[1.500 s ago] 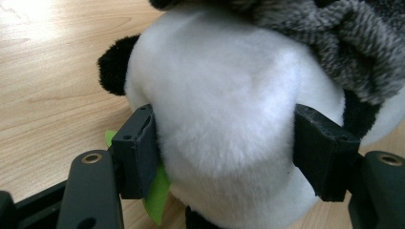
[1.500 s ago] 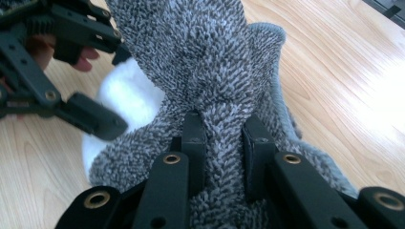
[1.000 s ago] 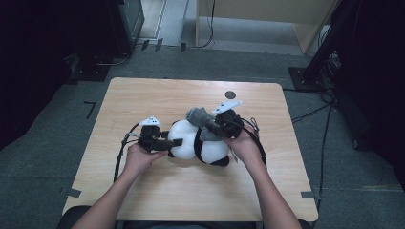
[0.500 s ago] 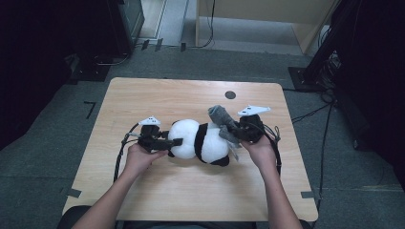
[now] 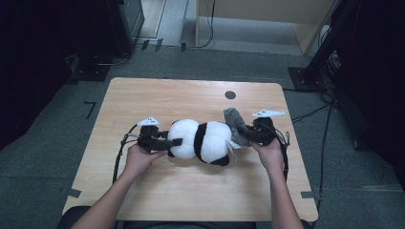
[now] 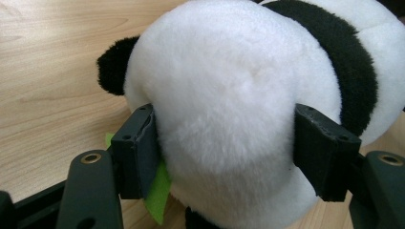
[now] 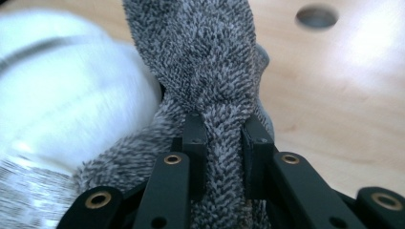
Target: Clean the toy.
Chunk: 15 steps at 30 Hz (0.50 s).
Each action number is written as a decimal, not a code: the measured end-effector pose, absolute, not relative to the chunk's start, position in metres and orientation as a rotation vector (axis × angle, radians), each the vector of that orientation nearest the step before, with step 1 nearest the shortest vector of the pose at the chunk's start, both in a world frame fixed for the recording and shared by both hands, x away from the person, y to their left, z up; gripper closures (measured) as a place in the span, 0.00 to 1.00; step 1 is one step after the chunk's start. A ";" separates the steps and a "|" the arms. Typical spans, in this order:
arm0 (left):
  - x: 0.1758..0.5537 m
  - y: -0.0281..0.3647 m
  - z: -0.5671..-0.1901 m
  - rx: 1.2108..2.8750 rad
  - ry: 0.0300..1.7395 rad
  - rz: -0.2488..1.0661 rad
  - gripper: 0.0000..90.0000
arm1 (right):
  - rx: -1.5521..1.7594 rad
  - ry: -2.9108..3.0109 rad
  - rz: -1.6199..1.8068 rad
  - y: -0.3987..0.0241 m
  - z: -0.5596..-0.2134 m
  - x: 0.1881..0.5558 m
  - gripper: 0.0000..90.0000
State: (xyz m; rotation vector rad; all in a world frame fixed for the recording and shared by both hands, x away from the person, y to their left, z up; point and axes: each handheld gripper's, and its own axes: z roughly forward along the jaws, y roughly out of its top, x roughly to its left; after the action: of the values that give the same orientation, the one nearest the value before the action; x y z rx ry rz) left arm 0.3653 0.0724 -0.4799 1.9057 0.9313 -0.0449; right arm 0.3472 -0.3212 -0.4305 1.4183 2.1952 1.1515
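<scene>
Panda plush: lies on its side near the middle of the tabletop, white and black, between the two hands.
Grey fuzzy cloth: at the plush's right end, touching it, a part of it rising toward the far edge.
Left hand-held gripper: jaws spread around the plush's white rounded end, pads pressing into the fur on both sides in the left gripper view; clenched on the plush.
Green tag: a scrap sticking out beside one left jaw, under the plush.
Right hand-held gripper: jaws nearly closed, pinching a fold of the grey cloth, clear in the right gripper view.
Round hole: in the tabletop, beyond the cloth, well apart.
Cables: trail from each hand-held gripper toward the near edge.
</scene>
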 end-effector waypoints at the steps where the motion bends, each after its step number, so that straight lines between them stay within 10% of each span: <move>1: 0.365 0.072 -0.480 1.903 0.933 -0.045 0.34 | 1.407 2.181 1.172 -0.321 -0.423 0.346 0.85; 15: 0.354 0.073 -0.483 1.861 0.954 -0.016 0.34 | 1.058 2.301 1.172 -0.229 -0.361 0.359 0.85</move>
State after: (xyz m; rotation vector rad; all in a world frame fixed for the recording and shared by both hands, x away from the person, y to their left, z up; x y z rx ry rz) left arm 0.3543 0.0729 -0.4831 1.8614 0.9541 -0.0165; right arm 0.3592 -0.2292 -0.3611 1.0581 2.3014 1.1721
